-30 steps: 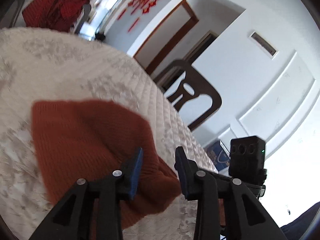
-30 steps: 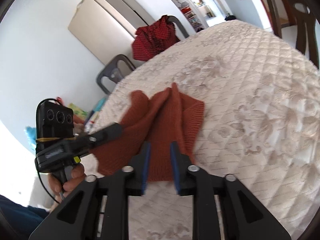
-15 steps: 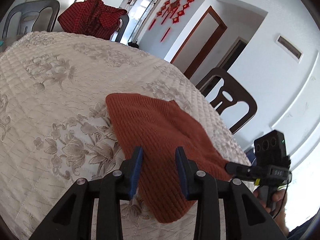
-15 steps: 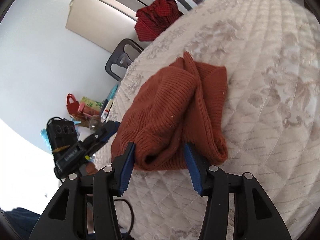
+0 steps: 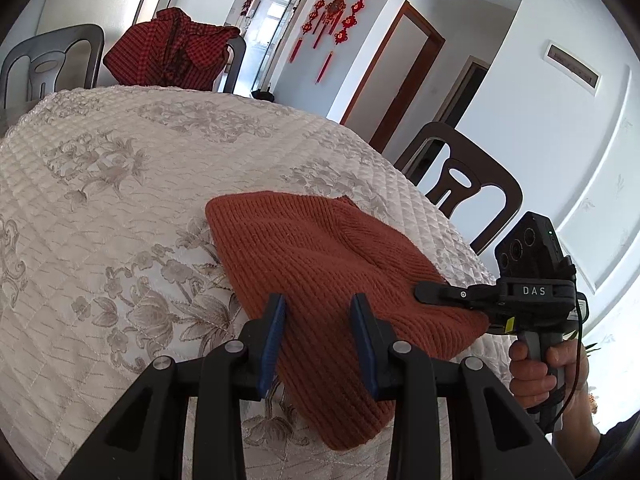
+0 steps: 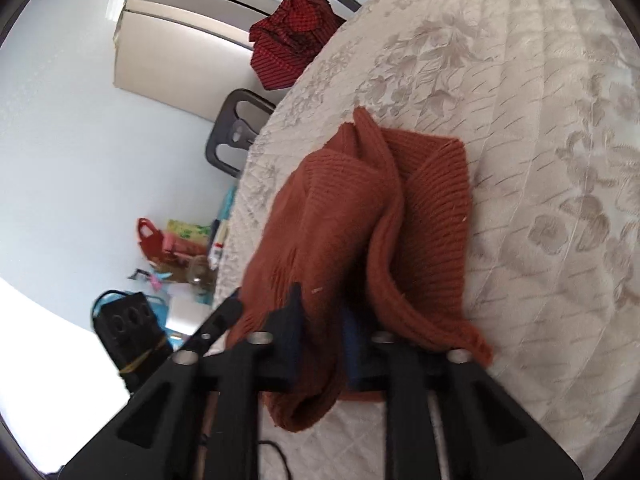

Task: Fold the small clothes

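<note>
Garment: a rust-orange knitted piece (image 5: 320,264) lies bunched on the quilted tablecloth (image 5: 100,200), near the table's front edge.
Right gripper (image 6: 320,336): its jaws are closing on a thick fold of the knit at the garment's near end; cloth sits between the pads and drapes over the frame.
Left gripper (image 5: 318,320): jaws part-way apart, hovering over the knit's near side, pinching nothing that I can see.
Doing it well: I judge the right grip should take all layers of the fold, not only the top one, before I lift.
Edges: the garment's near corner sits close to the table's rim, so a pull toward me could drag it off.
Open room: bare tablecloth stretches beyond the knit; chairs (image 5: 472,184) stand well clear.
</note>
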{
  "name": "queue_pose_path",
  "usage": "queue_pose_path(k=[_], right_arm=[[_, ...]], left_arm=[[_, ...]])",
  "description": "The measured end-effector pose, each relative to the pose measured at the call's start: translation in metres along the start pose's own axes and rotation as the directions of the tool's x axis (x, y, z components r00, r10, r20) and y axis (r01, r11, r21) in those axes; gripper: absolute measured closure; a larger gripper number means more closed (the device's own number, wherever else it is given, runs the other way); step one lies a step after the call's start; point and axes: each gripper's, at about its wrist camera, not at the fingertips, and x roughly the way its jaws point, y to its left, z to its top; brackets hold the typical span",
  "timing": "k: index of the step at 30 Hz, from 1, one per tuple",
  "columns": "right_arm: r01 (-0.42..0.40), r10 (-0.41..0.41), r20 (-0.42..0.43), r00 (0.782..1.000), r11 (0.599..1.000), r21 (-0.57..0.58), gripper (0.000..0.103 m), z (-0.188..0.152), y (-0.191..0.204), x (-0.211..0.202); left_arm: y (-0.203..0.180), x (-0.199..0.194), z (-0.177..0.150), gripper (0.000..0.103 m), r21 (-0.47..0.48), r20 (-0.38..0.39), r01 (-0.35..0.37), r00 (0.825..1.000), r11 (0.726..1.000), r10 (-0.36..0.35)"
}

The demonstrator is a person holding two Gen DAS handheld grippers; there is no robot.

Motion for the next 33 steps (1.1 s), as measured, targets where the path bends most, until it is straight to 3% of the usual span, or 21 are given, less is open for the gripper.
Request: queue_pose_path(k=[5, 8, 12, 14, 17, 21, 26, 28, 31, 33], right_arm=[[0.017, -0.009, 0.071, 0.997, 0.994, -0.112, 0.090, 0.004, 0.021, -0.023], [0.065, -0.048, 0.111, 0.993, 0.986, -0.156, 0.090, 0.005, 0.019, -0.035], [0.135, -0.126, 0.076, 0.989, 0.982, -0.131, 0.090, 0.006, -0.008, -0.025], [0.113, -0.103, 0.085, 0.991, 0.986, -0.122, 0.090, 0.004, -0.011, -0.025], [0.144, -0.130, 0.092, 0.987, 0.975, -0.168, 0.088, 0.003, -0.002, -0.027], [0.231, -0.192, 0.171, 0.966, 0.941, -0.246, 0.088, -0.001, 0.018, -0.046], [0.219, -0.155, 0.185, 0.971, 0.888, -0.405, 0.088, -0.025, 0.052, -0.057], [0.242, -0.192, 0.154, 0.969, 0.858, -0.453, 0.088, -0.035, 0.052, -0.046], [0.367, -0.341, 0.143, 0.929, 0.806, -0.464, 0.097, -0.043, 0.035, -0.024], [0.367, -0.328, 0.166, 0.930, 0.799, -0.476, 0.097, -0.045, 0.031, -0.026]], left_arm=[[-0.019, -0.004, 0.009, 0.067, 0.064, 0.030, 0.009, 1.000, 0.998, -0.011], [-0.028, 0.009, 0.005, 0.067, 0.093, -0.005, 0.025, 1.000, 0.995, -0.025], [-0.031, 0.019, -0.002, 0.067, 0.111, -0.020, 0.005, 1.000, 0.994, -0.003], [-0.033, 0.018, -0.003, 0.067, 0.120, -0.022, -0.002, 1.000, 0.993, 0.005], [-0.033, 0.009, -0.001, 0.067, 0.125, -0.016, -0.017, 1.000, 0.992, 0.020], [-0.038, -0.007, -0.004, 0.067, 0.156, 0.009, -0.037, 0.999, 0.987, 0.036], [-0.049, -0.007, -0.023, 0.067, 0.226, -0.025, -0.040, 0.999, 0.973, 0.047], [-0.053, -0.003, -0.030, 0.065, 0.262, -0.028, -0.081, 0.995, 0.962, 0.091], [-0.053, 0.000, -0.034, 0.063, 0.274, -0.027, -0.103, 0.993, 0.956, 0.115], [-0.054, 0.002, -0.035, 0.063, 0.281, -0.026, -0.108, 0.992, 0.954, 0.120]])
